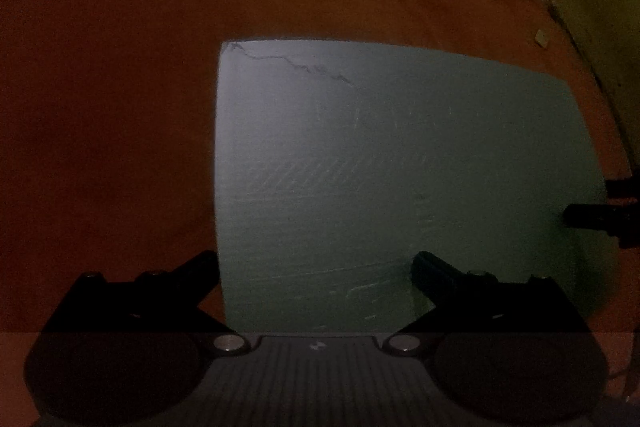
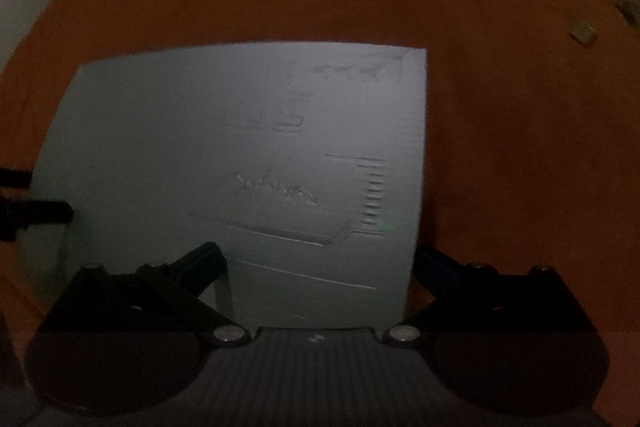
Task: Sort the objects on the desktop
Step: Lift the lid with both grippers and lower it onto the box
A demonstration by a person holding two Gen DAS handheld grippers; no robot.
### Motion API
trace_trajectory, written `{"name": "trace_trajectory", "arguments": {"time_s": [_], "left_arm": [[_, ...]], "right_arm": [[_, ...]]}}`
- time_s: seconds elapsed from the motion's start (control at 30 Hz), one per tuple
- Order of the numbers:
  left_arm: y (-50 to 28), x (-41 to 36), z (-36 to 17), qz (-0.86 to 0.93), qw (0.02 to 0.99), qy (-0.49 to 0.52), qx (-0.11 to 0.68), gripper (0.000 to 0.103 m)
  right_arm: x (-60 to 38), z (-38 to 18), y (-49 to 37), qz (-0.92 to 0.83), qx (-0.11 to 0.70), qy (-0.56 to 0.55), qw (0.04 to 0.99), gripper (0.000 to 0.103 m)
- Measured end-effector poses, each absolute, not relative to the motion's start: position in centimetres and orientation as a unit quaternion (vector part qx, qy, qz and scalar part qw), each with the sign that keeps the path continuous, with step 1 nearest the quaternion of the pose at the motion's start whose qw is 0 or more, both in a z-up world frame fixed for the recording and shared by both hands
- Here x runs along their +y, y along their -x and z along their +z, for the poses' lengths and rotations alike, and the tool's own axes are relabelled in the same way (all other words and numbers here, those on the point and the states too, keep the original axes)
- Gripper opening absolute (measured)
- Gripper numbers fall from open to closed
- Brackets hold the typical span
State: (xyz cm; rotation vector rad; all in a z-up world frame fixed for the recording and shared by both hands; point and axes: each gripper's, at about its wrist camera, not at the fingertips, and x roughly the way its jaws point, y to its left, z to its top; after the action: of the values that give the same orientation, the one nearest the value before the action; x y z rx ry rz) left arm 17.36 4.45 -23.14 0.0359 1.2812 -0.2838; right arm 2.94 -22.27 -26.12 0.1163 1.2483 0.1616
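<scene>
Two grippers, both with fingers spread wide and nothing between them. Lighting dim. Left gripper [image 1: 316,267] hovers over the left edge of a grey board [image 1: 400,167]: its left finger sits over the orange cloth [image 1: 120,87], its right finger over the board; whether either touches the surface cannot be told. Board lies flat on the cloth, scratched, with a dark crack line near its far left corner. Right gripper [image 2: 320,259] hovers over the board's [image 2: 200,147] right edge, left finger above the board, right finger above the cloth [image 2: 520,147]; each gripper's tips show at the margin of the other's view. Board carries scored marks and a ladder-like row of short grooves near the right side. One small tan block [image 2: 582,34] rests on the cloth, far right, well apart from the board; same block visible in the left view [image 1: 542,38]. Nothing lies between either gripper and the board.
</scene>
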Motion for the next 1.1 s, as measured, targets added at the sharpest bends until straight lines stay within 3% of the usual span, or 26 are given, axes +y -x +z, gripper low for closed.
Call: {"name": "trace_trajectory", "arguments": {"time_s": [0.47, 0.8, 0.97, 1.1], "left_arm": [[-17.3, 4.7, -21.8, -0.108, 0.796, -0.034, 0.595, 0.103], [-15.2, 1.7, -12.5, -0.119, 0.822, -0.042, 0.556, 0.103], [-13.0, 1.4, -8.7, -0.129, 0.844, 0.012, 0.521, 0.103], [-10.5, 2.6, -7.1, -0.115, 0.884, 0.072, 0.447, 0.103]], "right_arm": [[-20.8, -24.9, -4.4, -0.006, 0.604, -0.093, 0.791, 0.103], [-17.2, -14.0, -4.0, 0.021, 0.567, -0.043, 0.822, 0.103], [-15.1, -8.5, -1.7, 0.055, 0.525, -0.032, 0.849, 0.103], [-13.5, -5.2, 0.9, 0.084, 0.474, -0.053, 0.875, 0.103]]}}
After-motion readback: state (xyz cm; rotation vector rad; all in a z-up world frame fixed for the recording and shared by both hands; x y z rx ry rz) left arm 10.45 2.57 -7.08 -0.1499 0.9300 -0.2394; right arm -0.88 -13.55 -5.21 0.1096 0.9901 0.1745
